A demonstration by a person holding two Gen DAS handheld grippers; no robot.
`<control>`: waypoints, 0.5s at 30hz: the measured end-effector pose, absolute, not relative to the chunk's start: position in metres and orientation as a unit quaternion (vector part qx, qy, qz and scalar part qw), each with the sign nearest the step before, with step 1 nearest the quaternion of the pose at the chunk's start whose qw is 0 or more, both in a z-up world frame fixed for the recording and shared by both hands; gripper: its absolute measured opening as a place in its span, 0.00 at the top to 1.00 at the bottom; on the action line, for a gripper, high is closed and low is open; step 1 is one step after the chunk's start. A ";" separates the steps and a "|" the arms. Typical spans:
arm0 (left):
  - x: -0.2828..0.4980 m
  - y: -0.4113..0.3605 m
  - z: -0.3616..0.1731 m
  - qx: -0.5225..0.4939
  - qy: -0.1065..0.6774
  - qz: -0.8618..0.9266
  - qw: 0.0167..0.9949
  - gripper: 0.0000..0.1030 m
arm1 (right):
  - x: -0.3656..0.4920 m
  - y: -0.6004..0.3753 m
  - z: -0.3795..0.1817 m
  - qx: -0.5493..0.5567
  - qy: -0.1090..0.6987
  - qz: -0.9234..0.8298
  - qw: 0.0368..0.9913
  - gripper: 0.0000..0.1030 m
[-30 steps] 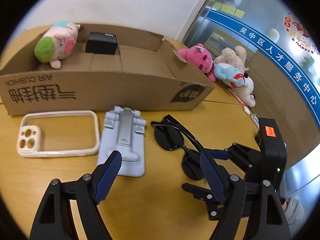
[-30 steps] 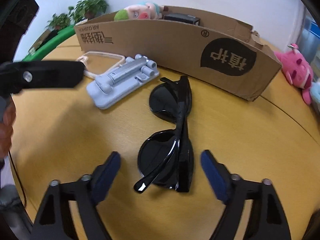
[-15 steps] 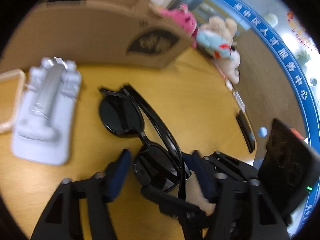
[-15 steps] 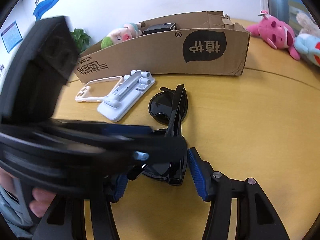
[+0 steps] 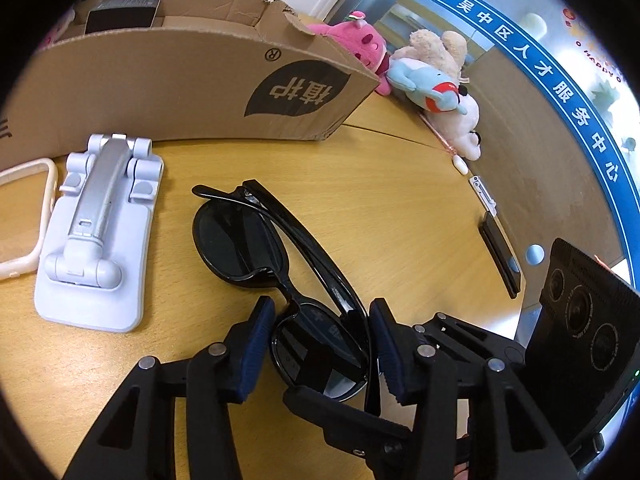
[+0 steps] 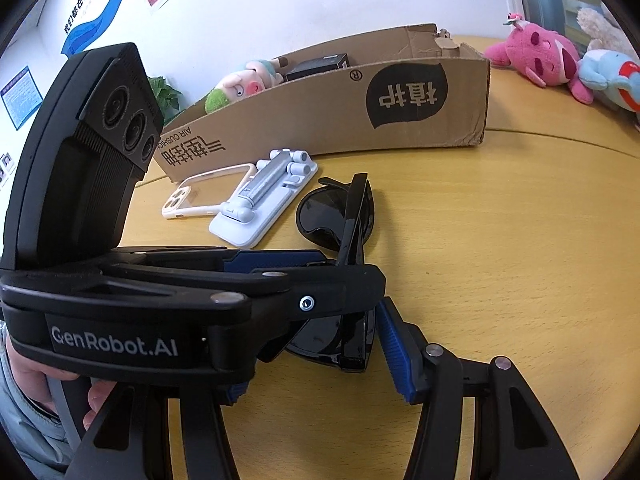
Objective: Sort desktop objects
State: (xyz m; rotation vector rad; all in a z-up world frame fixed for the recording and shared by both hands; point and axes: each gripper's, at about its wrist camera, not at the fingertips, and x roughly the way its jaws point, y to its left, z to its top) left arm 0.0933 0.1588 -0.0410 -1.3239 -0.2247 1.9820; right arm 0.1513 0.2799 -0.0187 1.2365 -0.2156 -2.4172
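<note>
Black folded sunglasses [image 5: 236, 240] lie on the wooden table in front of the cardboard box [image 5: 180, 80]. My left gripper [image 5: 322, 344] has its blue pads against both sides of the near lens, and its jaws are closing on it. In the right wrist view the left gripper [image 6: 356, 272] reaches in from the left across the same lens of the sunglasses [image 6: 320, 216]. My right gripper [image 6: 318, 364] straddles that lens too. Its right pad sits flush on the hinge end. Its left pad is hidden behind the left gripper.
A white phone stand [image 5: 96, 232] and a cream phone case [image 6: 176, 200] lie left of the glasses. The box holds a plush pig [image 6: 240, 84] and a black carton [image 5: 120, 12]. Plush toys [image 5: 424, 80] sit at the far right. A dark flat device [image 5: 500, 256] lies near the table edge.
The left gripper swung from over the phone stand to the sunglasses and narrowed onto the near lens. The right gripper rolled, and its jaws narrowed around the same lens.
</note>
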 end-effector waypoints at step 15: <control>0.091 0.167 -0.020 -0.485 -0.075 0.782 0.384 0.54 | 0.148 0.283 0.004 0.420 -0.070 -0.883 0.195 0.47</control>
